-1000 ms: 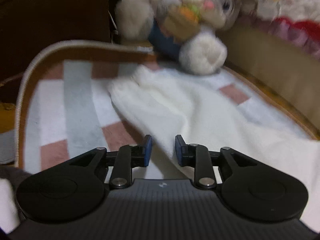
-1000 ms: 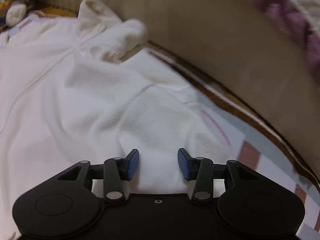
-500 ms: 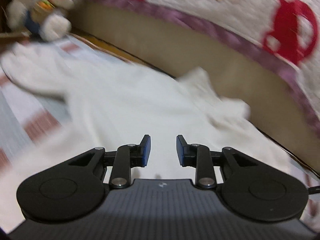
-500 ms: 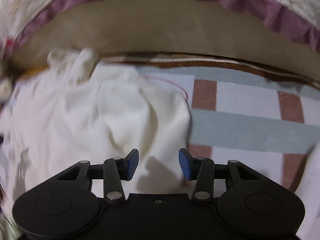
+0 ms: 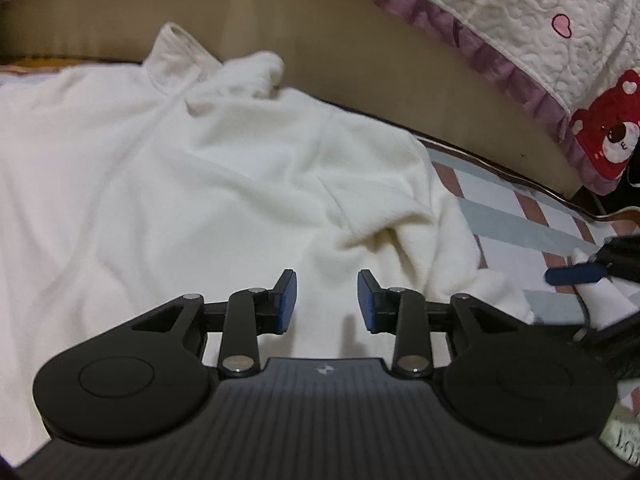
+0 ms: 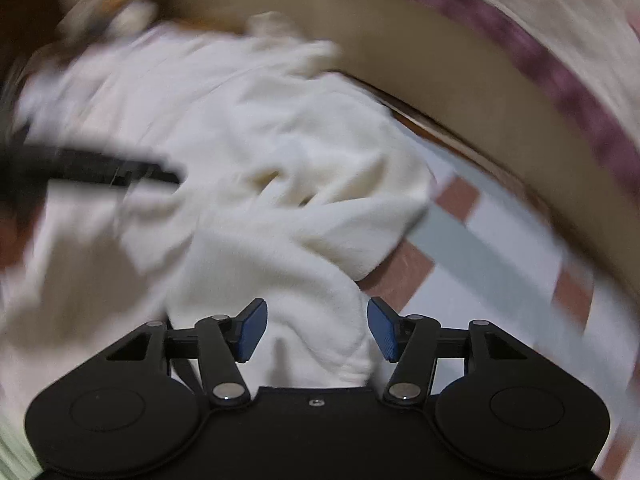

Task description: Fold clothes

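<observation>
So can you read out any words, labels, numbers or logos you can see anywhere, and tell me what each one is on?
Partial print on a pale item at the left wrist view's bottom right corner: cut off, unreadable.
Small pale logo mark on the left gripper's body: a symbol, no letters.
Cream garment, quilt: no text.

Left gripper [image 5: 327, 301] hovers low over the white garment [image 5: 208, 168], jaws apart. Right gripper [image 6: 317, 328] is just above its sleeve [image 6: 320, 320], gaping wide too.
</observation>
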Tool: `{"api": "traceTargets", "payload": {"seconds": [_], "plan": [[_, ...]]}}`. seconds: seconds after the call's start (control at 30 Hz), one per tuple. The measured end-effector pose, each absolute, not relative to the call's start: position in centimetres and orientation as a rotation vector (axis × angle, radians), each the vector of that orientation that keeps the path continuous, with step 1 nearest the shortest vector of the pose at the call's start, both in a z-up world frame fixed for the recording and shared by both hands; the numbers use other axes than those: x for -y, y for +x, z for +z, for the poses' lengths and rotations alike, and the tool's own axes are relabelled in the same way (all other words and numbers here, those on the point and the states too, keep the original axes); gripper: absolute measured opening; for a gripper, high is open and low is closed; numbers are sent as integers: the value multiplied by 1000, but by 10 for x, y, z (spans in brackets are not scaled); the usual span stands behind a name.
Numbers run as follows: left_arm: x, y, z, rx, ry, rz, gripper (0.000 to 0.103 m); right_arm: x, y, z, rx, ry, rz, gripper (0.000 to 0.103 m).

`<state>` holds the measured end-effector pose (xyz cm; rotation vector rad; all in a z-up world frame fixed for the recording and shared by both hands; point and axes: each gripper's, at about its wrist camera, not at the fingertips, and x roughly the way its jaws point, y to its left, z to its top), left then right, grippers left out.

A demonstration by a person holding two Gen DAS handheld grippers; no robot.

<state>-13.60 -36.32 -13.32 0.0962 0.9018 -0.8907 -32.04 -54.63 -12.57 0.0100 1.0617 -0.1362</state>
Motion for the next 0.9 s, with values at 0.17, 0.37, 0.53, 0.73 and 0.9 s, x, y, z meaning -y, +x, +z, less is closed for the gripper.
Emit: {"api": "traceTargets", "payload": {"seconds": [0.17, 0.37, 0.53, 0.73, 0.9], "plan": [[377, -139, -148, -924, 95, -897, 33, 556, -325, -141, -1060, 39, -68, 68], [384, -144, -157, -935, 82, -927, 33, 590, -316, -165, -1065, 274, -16, 17], [381, -150, -153, -883, 142, -924, 37, 586, -333, -120, -939, 236, -100, 9], [378, -154, -147, -889, 156, -965, 41, 617, -383, -48, -727, 180, -464, 8], [385, -170, -148, -893, 242, -1054, 43, 671, -416, -7, -661, 208, -671, 8]]}}
